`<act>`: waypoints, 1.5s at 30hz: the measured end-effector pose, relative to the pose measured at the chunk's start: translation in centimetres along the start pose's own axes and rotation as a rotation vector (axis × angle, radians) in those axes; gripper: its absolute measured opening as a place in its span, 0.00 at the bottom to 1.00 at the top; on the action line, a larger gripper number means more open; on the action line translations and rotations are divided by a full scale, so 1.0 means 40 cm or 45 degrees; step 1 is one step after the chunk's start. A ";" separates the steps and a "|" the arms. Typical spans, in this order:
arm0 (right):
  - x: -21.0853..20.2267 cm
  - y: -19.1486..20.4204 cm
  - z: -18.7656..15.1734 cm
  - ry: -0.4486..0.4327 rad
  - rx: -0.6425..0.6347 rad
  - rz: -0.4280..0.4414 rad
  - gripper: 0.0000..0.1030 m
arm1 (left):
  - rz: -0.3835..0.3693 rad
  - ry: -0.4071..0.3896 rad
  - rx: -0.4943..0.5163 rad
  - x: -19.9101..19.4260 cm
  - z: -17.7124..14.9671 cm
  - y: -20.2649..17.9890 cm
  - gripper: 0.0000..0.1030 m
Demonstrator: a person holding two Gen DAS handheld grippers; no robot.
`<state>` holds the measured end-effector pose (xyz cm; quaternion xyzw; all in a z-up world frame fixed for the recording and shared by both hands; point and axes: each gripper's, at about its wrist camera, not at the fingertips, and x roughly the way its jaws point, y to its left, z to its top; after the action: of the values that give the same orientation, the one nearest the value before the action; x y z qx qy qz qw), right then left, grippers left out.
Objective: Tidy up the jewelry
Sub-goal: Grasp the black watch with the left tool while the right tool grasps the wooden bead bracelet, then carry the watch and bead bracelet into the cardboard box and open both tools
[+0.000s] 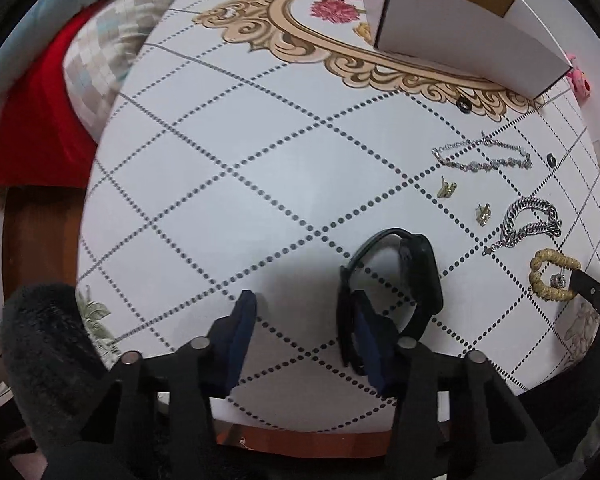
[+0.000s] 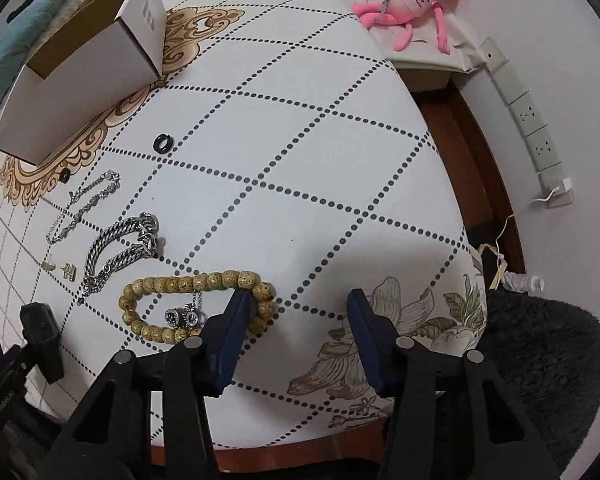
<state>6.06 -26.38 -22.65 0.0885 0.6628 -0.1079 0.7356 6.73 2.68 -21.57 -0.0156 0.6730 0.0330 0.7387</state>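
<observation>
My left gripper [image 1: 304, 312] is open; a black smartwatch [image 1: 404, 284] lies on the table touching its right finger. My right gripper [image 2: 298, 300] is open, its left finger resting by a wooden bead bracelet [image 2: 188, 284] with a small silver ring [image 2: 182, 317] inside its loop. The bracelet also shows in the left wrist view [image 1: 550, 274]. A thick silver chain [image 2: 124, 248], a thin silver bracelet [image 2: 88, 204], gold earrings [image 1: 446, 188] and black rings [image 2: 164, 143] lie beside them. An open white box [image 2: 80, 64] stands at the back.
The round table [image 2: 320, 160] has a white dotted cloth. A pink plush toy [image 2: 412, 0] lies on a bag beyond the table. Wall sockets [image 2: 532, 120] are at the right. Bedding and a red cloth [image 1: 32, 120] lie left of the table.
</observation>
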 end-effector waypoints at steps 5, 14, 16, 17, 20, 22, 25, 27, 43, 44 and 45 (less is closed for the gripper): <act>-0.016 0.033 -0.007 -0.031 -0.044 0.004 0.19 | -0.006 -0.042 0.059 -0.008 0.000 -0.028 0.06; -0.073 0.050 -0.033 -0.046 0.006 0.187 0.09 | -0.037 -0.095 0.094 -0.078 -0.021 -0.037 0.04; -0.098 0.056 -0.036 -0.062 0.006 0.232 0.09 | -0.062 -0.118 0.095 -0.121 -0.021 -0.045 0.04; -0.117 0.061 -0.038 -0.073 0.002 0.256 0.09 | -0.074 -0.134 0.102 -0.141 -0.018 -0.049 0.04; -0.153 0.067 -0.022 -0.101 -0.007 0.303 0.09 | -0.098 -0.174 0.110 -0.175 -0.015 -0.060 0.04; -0.178 0.067 -0.006 -0.125 -0.015 0.335 0.09 | -0.117 -0.204 0.113 -0.206 -0.004 -0.069 0.04; -0.209 0.066 0.025 -0.157 -0.037 0.363 0.09 | -0.128 -0.245 0.121 -0.229 0.025 -0.086 0.04; -0.232 0.070 0.038 -0.179 -0.055 0.379 0.09 | -0.137 -0.269 0.126 -0.225 0.055 -0.079 0.04; -0.443 0.159 0.243 -0.409 -0.201 0.485 0.09 | -0.199 -0.426 0.179 -0.352 0.260 -0.142 0.04; -0.451 0.172 0.267 -0.424 -0.215 0.486 0.09 | -0.201 -0.435 0.179 -0.356 0.286 -0.146 0.04; -0.455 0.181 0.290 -0.431 -0.221 0.490 0.09 | -0.206 -0.438 0.176 -0.358 0.304 -0.150 0.04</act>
<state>17.36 -21.82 -3.44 0.1301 0.5082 0.0781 0.8478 17.91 -2.86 -6.30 -0.0130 0.5341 -0.0707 0.8423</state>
